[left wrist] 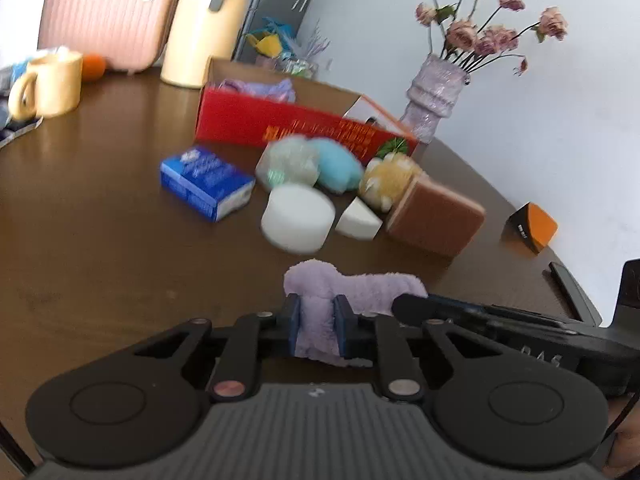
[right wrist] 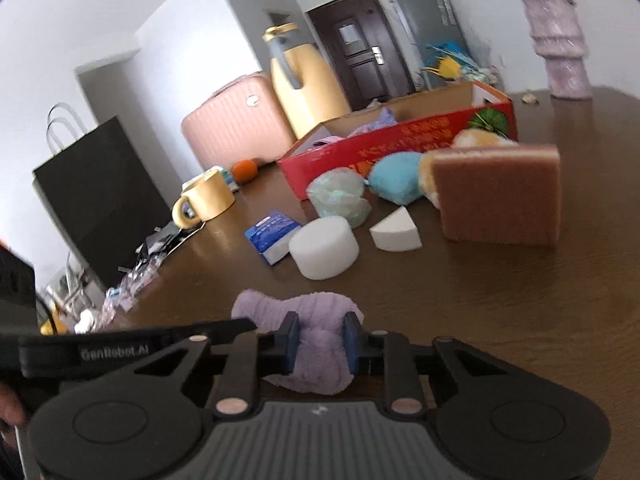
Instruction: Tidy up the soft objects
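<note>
A lilac fluffy towel (left wrist: 352,286) lies bunched on the brown table (left wrist: 100,200) close to me. My left gripper (left wrist: 318,326) is shut on one end of it, and my right gripper (right wrist: 320,342) is shut on the other end of the same towel (right wrist: 296,308). Beyond it lie a white foam cylinder (left wrist: 298,216), a white foam wedge (left wrist: 356,218), a brown sponge block (left wrist: 436,216), a blue soft ball (left wrist: 336,164), a pale green puff (left wrist: 290,160) and a yellow plush (left wrist: 390,178). The open red box (left wrist: 288,122) behind them holds lilac cloth (left wrist: 260,88).
A blue tissue pack (left wrist: 206,182) lies left of the soft pile. A yellow mug (left wrist: 46,84), an orange (left wrist: 93,66), a yellow jug (left wrist: 204,28) and a pink case (left wrist: 108,12) stand at the back. A vase of flowers (left wrist: 430,96) and an orange-black block (left wrist: 530,228) sit right.
</note>
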Tool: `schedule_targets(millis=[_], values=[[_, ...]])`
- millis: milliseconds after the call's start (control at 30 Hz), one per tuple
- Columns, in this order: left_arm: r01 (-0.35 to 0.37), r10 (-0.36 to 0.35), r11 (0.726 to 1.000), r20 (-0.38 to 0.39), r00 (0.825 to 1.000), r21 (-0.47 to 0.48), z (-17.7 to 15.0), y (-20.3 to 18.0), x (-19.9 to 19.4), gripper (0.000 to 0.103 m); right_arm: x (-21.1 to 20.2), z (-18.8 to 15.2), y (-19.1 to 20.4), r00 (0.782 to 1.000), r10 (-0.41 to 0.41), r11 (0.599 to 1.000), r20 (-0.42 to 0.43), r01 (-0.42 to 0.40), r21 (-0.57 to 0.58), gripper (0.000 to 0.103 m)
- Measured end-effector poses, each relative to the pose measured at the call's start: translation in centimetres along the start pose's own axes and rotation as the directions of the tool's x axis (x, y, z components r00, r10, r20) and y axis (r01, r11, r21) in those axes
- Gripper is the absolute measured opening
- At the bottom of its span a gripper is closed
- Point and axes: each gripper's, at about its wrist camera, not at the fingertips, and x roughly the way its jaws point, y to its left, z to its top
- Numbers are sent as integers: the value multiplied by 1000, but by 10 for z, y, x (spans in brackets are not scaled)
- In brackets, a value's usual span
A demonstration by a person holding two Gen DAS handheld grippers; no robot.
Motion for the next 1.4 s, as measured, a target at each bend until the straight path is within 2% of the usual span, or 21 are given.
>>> schedule_targets(millis=[167, 333, 433, 533, 633, 733, 767, 833, 900, 1033, 1100, 1167, 1233, 1300, 1400], values=[[76, -78, 996, 67, 995, 38, 50, -4, -5, 17, -4, 26, 10, 1000, -10, 998, 28, 12, -64, 21], [31, -43, 996, 144, 989, 85, 146, 1, 27, 17, 9, 112, 15, 993, 25, 989, 113, -8, -145, 21], [-11, -1, 996, 128, 992, 92, 199, 12, 68, 17, 47, 175, 11, 993, 6, 987, 115, 13, -162, 21], [-57, 56, 997, 45, 997, 43, 234, 36, 122, 17, 104, 225, -1, 996, -49, 983, 71, 61, -175, 21], [-109, 110, 994, -31, 993, 24, 239, 54, 165, 17, 165, 252, -22, 996, -69, 991, -51, 63, -121, 20], [-190, 195, 980, -86, 977, 59, 227, 66, 194, 18, 213, 260, -37, 984, -88, 993, -158, 74, -90, 20], [-215, 223, 973, -91, 971, 88, 221, 67, 199, 18, 227, 259, -40, 977, -93, 993, -191, 78, -88, 20], [-243, 251, 958, -37, 967, 153, 210, 68, 199, 18, 250, 251, -44, 961, -96, 993, -260, 76, -86, 20], [-248, 257, 955, -38, 966, 161, 209, 71, 196, 19, 262, 242, -45, 949, -89, 995, -304, 73, -62, 21], [-275, 285, 943, -28, 958, 185, 211, 73, 193, 21, 261, 232, -43, 951, -53, 998, -305, 42, -43, 25], [-296, 306, 933, -15, 952, 203, 213, 66, 191, 27, 257, 232, -43, 954, -40, 999, -296, 29, -39, 31], [-296, 300, 933, 11, 954, 205, 216, 61, 178, 30, 243, 237, -45, 962, -57, 998, -266, 44, -55, 40], [-292, 286, 935, 56, 957, 204, 220, 52, 159, 37, 220, 246, -50, 976, -86, 995, -202, 75, -61, 43], [-308, 291, 931, 109, 950, 196, 226, 42, 140, 44, 189, 258, -56, 982, -136, 989, -130, 127, -80, 48], [-341, 312, 923, 169, 935, 180, 233, 26, 111, 49, 147, 272, -63, 974, -224, 969, -43, 217, -116, 52]])
